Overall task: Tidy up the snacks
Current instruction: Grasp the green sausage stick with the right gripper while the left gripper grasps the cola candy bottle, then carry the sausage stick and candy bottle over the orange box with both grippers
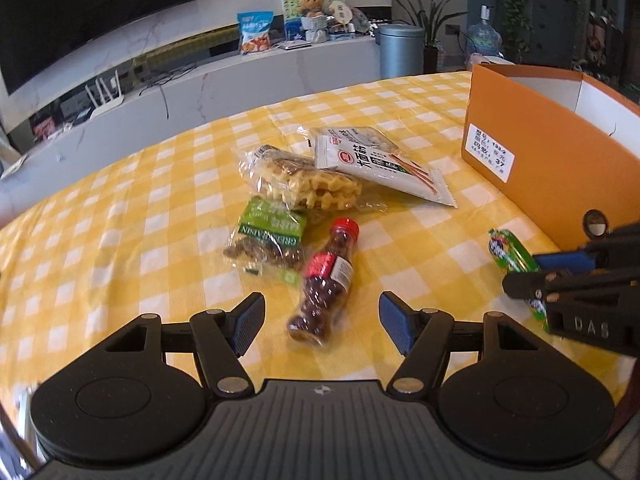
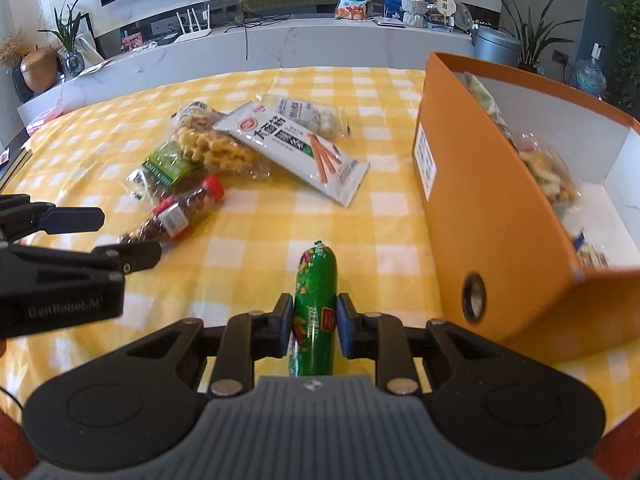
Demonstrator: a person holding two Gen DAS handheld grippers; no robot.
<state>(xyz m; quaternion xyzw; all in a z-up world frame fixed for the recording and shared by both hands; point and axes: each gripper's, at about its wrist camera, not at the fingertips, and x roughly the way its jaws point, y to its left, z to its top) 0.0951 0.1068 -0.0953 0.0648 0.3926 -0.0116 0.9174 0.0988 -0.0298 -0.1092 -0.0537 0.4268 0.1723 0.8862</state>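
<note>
Green foil caught the eye first: the green sausage stick (image 2: 314,312) lay lengthwise between the blue pads of the right gripper (image 2: 314,326), both pads pressed against its sides, so the claw was closed on it, low over the yellow checked tablecloth (image 2: 248,240). From the left wrist view the same stick (image 1: 510,254) poked out at 3 o'clock, ahead of the right gripper (image 1: 532,280).

The left gripper (image 1: 322,322) stood wide open and held nothing. The bottle-shaped candy pack (image 1: 322,280) with the red cap lay flat on the cloth just ahead of the gap, slightly toward the right pad, touching neither.

At 11 o'clock from the bottle sat the green raisin bag (image 1: 266,242), just beside it. Behind that, the clear waffle cookie bag (image 1: 304,182) rested, with the white snack packet (image 1: 380,164) overlapping its right end. A further clear packet lay under the far end of the white one; contents not legible.

At 2 o'clock the orange cardboard box (image 1: 532,148) stood on the cloth, open-topped, white-lined. From the right wrist view, the box (image 2: 492,184) already held mixed snack bags (image 2: 548,172) against its inner wall.
</note>
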